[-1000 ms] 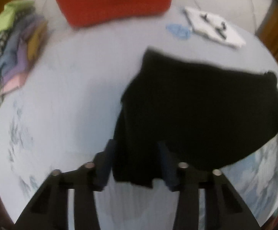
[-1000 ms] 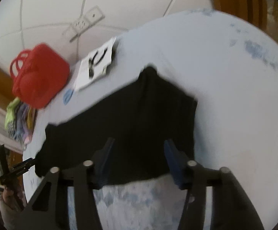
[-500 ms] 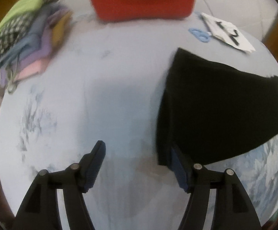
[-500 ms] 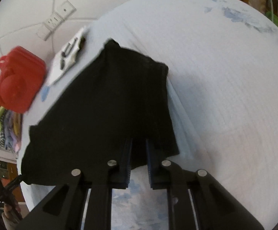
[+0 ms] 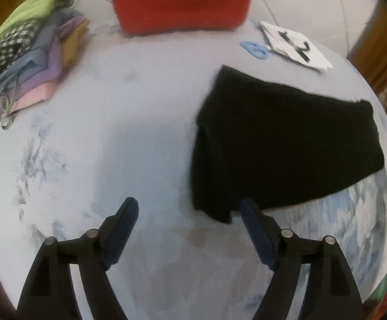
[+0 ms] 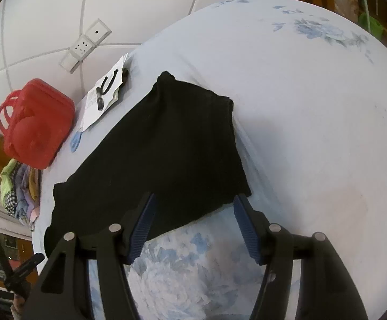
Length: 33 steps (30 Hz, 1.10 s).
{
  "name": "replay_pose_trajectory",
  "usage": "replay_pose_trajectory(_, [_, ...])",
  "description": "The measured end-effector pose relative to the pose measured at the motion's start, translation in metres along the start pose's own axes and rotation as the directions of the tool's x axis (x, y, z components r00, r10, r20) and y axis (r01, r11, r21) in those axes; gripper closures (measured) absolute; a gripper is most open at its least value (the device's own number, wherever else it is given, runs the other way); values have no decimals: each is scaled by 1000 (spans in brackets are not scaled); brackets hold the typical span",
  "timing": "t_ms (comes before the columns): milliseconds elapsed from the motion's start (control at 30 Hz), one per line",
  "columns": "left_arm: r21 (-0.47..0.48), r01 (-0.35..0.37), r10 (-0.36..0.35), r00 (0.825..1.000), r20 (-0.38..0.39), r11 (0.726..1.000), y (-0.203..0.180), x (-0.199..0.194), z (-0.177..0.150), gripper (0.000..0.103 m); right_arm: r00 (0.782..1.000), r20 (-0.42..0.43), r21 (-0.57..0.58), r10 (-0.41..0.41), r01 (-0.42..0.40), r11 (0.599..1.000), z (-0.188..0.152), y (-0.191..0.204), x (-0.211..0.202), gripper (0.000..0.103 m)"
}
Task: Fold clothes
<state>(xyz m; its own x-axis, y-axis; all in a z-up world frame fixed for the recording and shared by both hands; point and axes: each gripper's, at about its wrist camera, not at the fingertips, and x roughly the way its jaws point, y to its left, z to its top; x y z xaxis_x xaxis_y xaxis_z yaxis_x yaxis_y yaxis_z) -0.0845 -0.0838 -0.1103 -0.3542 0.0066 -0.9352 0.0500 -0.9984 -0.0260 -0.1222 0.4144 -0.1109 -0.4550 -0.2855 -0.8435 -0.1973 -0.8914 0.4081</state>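
The table (image 5: 145, 122) wears a pale blue cloth with darker blue flowers printed near its edges, and behind it stands a wall of big white tiles with grey lines and a white socket strip (image 6: 85, 45). Brown wood shows at the sides of the room. At the far left of the table lies a pile of folded clothes (image 5: 25, 56) in green, black-and-white checks, blue, purple, yellow and pink. Next to it, at the back, stands a red bag (image 5: 180, 0) with two handles; it is too blurry to tell what is inside. To the right of the bag lie a small blue thing (image 5: 254, 49) and a white paper (image 5: 297, 46) with thick black marks that cannot be read. The black garment (image 5: 286, 146) lies flat on the right half of the table, folded into a wide shape, with nothing gripping it. The left gripper (image 5: 186, 208) hangs over bare cloth just left of the garment's near corner; its fingers have just been opening and stand wide apart with nothing between them. The right gripper (image 6: 193, 204) is at the garment's near edge; its fingers have just been opening too and stand apart, with that edge lying between them but not pinched.
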Motion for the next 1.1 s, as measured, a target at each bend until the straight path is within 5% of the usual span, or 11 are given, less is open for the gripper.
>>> replay_pose_trajectory(133, [41, -58, 58, 998, 0, 997, -15, 20, -6, 27, 1000, -20, -21, -10, 9, 1000, -2, 6, 11, 43])
replay_pose_trajectory(233, [-1, 17, -17, 999, -51, 1000, -10, 31, -6, 87, 998, -41, -33, -50, 49, 998, -2, 6, 22, 43])
replay_pose_trajectory(300, [6, 21, -21, 998, -61, 1000, -7, 28, -6, 96, 995, -55, -42, -84, 82, 996, -2, 5, 30, 42])
replay_pose_trajectory(433, [-17, 48, -48, 998, -47, 999, 17, 9, -9, 96, 994, -57, -41, -91, 89, 995, -1, 1, 31, 42])
replay_pose_trajectory(533, [-70, -50, 47, 998, -49, 996, 45, 11, -6, 96, 993, -58, -45, -98, 95, 994, 1, 1, 33, 42])
replay_pose_trajectory(633, [-143, -25, 15, 997, -72, 989, 59, 16, -2, 94, 992, -67, -45, -107, 104, 994, 2, 2, 33, 42])
replay_pose_trajectory(700, [-128, 28, -31, 999, -25, 991, 48, 4, -1, 82, 994, -58, -10, -89, 88, 996, 0, 0, 26, 42])
replay_pose_trajectory(767, [-96, 65, -63, 998, 17, 993, 31, -5, 2, 42, 998, -17, 32, -54, 54, 998, -2, -3, 13, 42])
replay_pose_trajectory(800, [-79, 71, -68, 997, 37, 994, 23, -9, 4, 36, 999, 5, 52, -37, 36, 998, -3, -5, 6, 38])
replay_pose_trajectory(900, [-25, 56, -55, 997, 57, 998, 2, -5, 13, 32, 999, 38, 102, -13, 9, 995, -3, -8, -5, 7])
replay_pose_trajectory(1100, [5, -2, 2, 1000, -22, 1000, -11, 31, 18, 32, 998, 31, 114, -52, 49, 992, 3, 0, 6, 7])
